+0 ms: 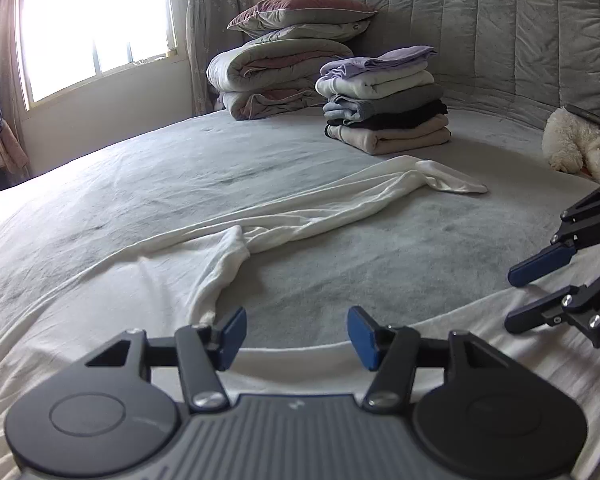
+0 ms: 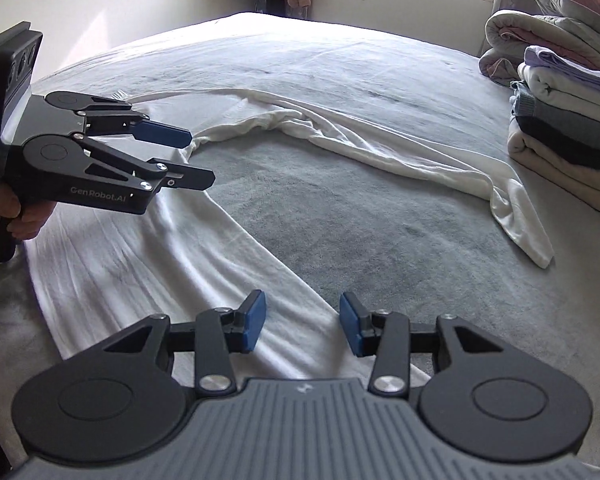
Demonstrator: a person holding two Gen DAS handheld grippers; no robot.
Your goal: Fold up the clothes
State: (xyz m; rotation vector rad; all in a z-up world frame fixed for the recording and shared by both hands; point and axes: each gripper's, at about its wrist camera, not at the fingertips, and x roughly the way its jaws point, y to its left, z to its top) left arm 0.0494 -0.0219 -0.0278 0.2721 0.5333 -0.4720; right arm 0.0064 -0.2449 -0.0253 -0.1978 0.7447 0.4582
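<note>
Left tool [image 1: 296, 332] low over the near edge of the bed [image 1: 380, 248], blue pads apart, nothing between them; white cloth passes just under its tips. Right tool [image 2: 302, 326] likewise apart and empty, over the hem of the same white garment [image 2: 140, 264]. In the right wrist view a hand [image 2: 28, 216] grips the left tool's handle at the frame's left. Garment lies spread but rumpled across the grey cover: a broad wrinkled panel nearest, then a long twisted sleeve [image 1: 340, 200] arcing away toward the far side, cuff end flat on the cover. Open grey bedding inside that arc and beyond it. Farther back, a stack of folded clothes [image 1: 384, 100], well apart from the garment; bundled quilts and pillows [image 1: 284, 60] behind, against the padded headboard [image 1: 500, 40]. Fluffy white toy [image 1: 580, 148] at the right edge. Window [image 1: 96, 28] far left.
</note>
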